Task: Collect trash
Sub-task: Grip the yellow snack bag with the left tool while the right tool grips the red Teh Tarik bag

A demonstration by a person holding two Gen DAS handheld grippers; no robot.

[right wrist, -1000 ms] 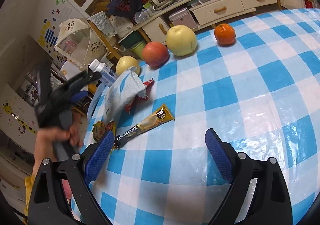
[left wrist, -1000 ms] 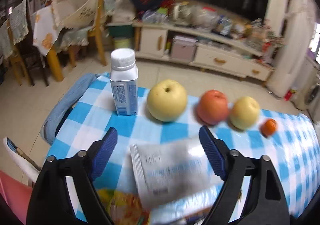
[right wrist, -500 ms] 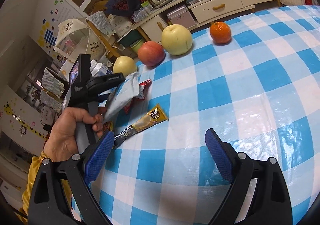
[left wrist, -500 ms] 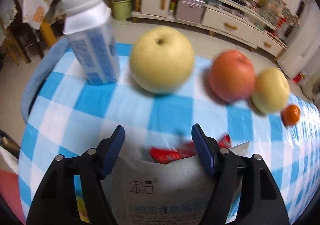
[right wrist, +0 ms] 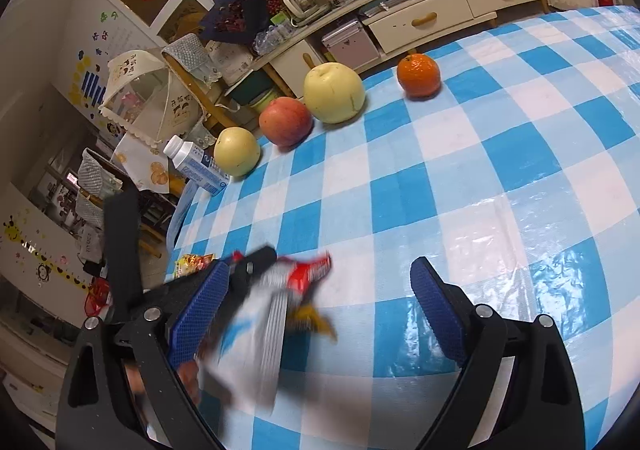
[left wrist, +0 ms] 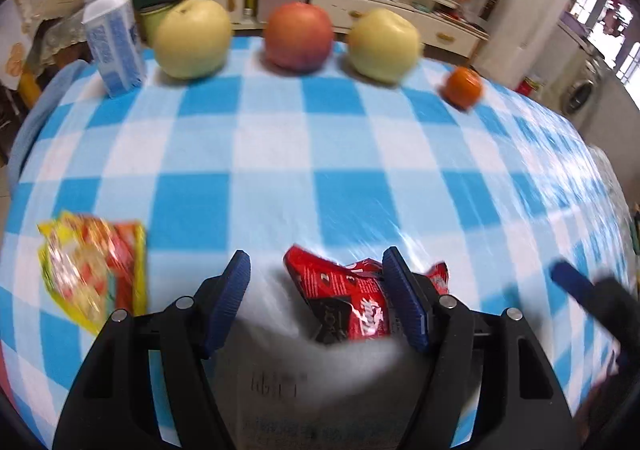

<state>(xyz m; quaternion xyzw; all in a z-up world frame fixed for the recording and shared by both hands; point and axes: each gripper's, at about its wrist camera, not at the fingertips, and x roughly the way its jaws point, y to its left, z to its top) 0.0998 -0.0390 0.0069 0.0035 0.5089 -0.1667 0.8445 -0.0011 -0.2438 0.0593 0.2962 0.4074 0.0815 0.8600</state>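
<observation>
My left gripper (left wrist: 316, 262) is shut on a white pouch bag (left wrist: 272, 350), which is blurred. A crumpled red wrapper (left wrist: 344, 298) shows at the bag's upper edge, between the fingers. In the right wrist view the left gripper (right wrist: 272, 262) and the white pouch bag (right wrist: 256, 342) hang low over the checked table (right wrist: 460, 178), just in front of my right gripper (right wrist: 320, 270). That gripper is open and holds nothing. A yellow coffee sachet (right wrist: 316, 320) lies under the bag. A yellow-orange snack wrapper (left wrist: 92, 270) lies flat at the left.
Along the table's far edge stand a white milk bottle (left wrist: 112, 34), a yellow pear (left wrist: 192, 38), a red apple (left wrist: 298, 36), a second pear (left wrist: 384, 44) and a small orange (left wrist: 464, 86). Chairs and a long cabinet stand beyond the table.
The left gripper has come down and swung right with the white bag, from beside the bottle to just in front of the right gripper. Its jaws have narrowed. The right gripper has kept still.
</observation>
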